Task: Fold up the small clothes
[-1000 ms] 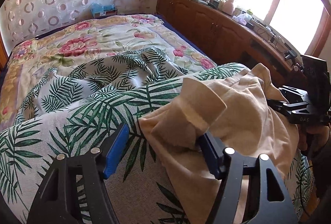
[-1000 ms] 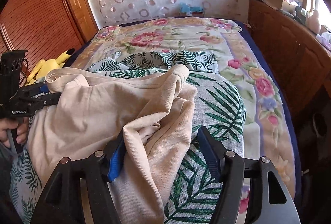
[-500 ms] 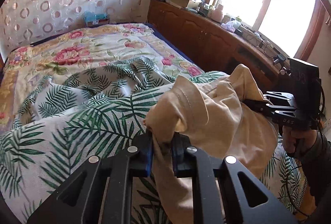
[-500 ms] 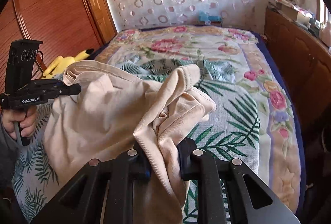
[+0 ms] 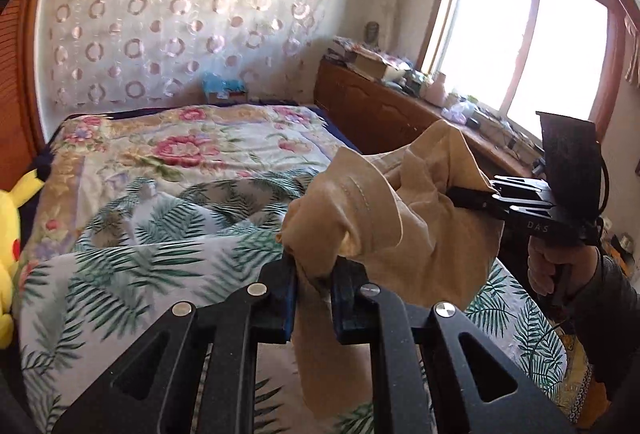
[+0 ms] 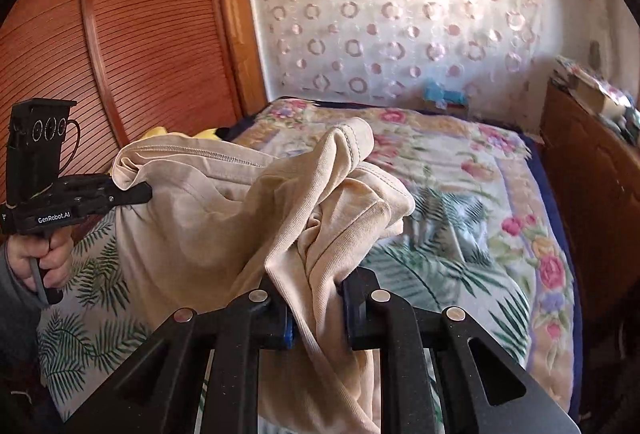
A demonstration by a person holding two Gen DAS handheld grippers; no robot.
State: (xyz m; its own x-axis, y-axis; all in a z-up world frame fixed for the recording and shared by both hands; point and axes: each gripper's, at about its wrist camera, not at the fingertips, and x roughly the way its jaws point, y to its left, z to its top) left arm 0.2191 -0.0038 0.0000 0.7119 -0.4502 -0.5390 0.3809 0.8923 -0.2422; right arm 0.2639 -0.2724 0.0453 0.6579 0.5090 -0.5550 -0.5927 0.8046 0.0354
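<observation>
Both claws clamped on cloth. Left gripper (image 5: 313,288), at 6 o'clock in its own view, has its blue pads pinched on a bunched edge of the beige garment (image 5: 400,234); a stitched hem flops over just above the jaws. Right gripper (image 6: 316,308), likewise at 6 o'clock in its own view, is closed on another gathered fold of the same garment (image 6: 224,226).

Seen from the left wrist, the right gripper sits at 3 o'clock, held in a person's hand (image 5: 552,266), cloth trailing from its tip. Seen from the right wrist, the left gripper sits at 9 o'clock, gripping a seamed edge.

Garment hangs slung between the two grips, raised off the palm-leaf blanket (image 5: 120,274); its lower part drapes down toward the blanket, and whether it touches I cannot tell. Middle is crumpled, with a cuff or sleeve end sticking up at 12 o'clock of the bundle in the right view. Floral bedspread (image 6: 480,161) lies beyond; yellow plush toy (image 5: 10,234) at 9 o'clock in the left view.

Step in hand, as I judge it: lifting and spreading the piece before any fold is laid.

Next move likely calls for drawing the two grips apart to pull out slack, then lowering the cloth flat onto the blanket. Risk: bunched grips may hold several layers, so it may not open cleanly.
</observation>
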